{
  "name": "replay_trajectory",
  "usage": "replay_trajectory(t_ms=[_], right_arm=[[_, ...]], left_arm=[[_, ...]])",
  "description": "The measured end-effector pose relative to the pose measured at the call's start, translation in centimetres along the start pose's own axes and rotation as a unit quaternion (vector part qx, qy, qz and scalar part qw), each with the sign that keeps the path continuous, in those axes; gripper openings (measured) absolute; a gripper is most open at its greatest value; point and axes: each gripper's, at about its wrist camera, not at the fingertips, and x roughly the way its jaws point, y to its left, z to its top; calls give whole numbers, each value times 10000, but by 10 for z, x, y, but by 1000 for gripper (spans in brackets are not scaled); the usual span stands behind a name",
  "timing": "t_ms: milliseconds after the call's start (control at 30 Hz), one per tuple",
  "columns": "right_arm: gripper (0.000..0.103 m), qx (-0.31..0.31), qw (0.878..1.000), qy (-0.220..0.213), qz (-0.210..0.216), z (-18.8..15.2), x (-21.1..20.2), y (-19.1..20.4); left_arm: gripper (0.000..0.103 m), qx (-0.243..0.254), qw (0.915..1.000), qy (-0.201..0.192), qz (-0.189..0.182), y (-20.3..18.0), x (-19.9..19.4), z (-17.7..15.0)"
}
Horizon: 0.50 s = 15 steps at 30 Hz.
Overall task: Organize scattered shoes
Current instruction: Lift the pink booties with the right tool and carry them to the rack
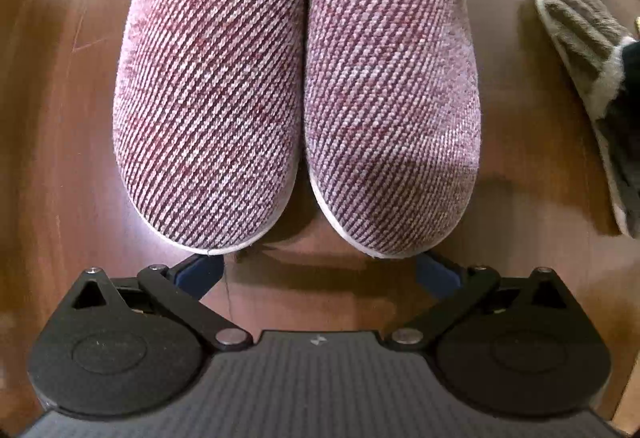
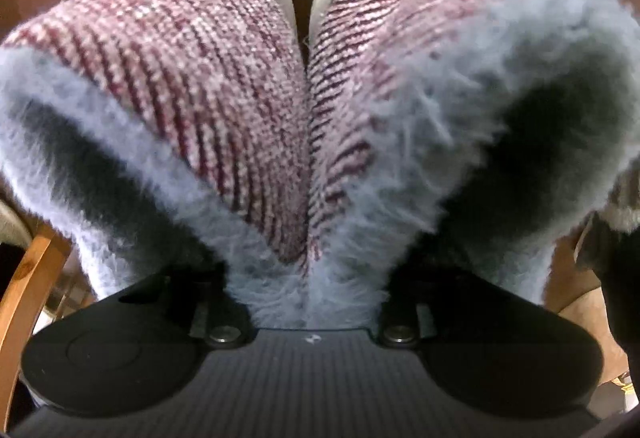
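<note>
The two pink-and-burgundy knitted slippers with white rubber soles and grey fur lining (image 1: pixel 296 97) sit pressed side by side, toes level, so this pair looks already matched up. Seen from the right wrist, the right hand-held gripper (image 2: pixel 310 278) has its jaws drawn in on the two inner collar walls where the slippers meet; its fingertips are buried in the grey fur, but the material bunches between them, so I judge it is pinching both slippers together as one bundle.

The left hand-held gripper (image 1: pixel 320 270) hangs above the toes, pointing down at the brown wooden worktop (image 1: pixel 60 117). Its blue-padded fingers (image 1: pixel 200 272) stand wide apart just beside the toe tips, clasping nothing.

What seems left: the pair has to be carried or set to its final spot, which I cannot see from here. Off to the side lies a grey ribbed plush slipper with pale fur trim (image 1: pixel 588 77), well apart from the pink pair and angled differently; its mate is not in view. So I would call the job partly done, with at least that grey slipper still to tidy.
</note>
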Motion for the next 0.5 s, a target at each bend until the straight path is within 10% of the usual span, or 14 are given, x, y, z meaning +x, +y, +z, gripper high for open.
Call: replay_trajectory(t_ms=[500], right_arm=[[28, 328, 9938, -344, 1008, -140, -224, -90]], left_arm=[[103, 1143, 9919, -468, 304, -87, -232, 59]])
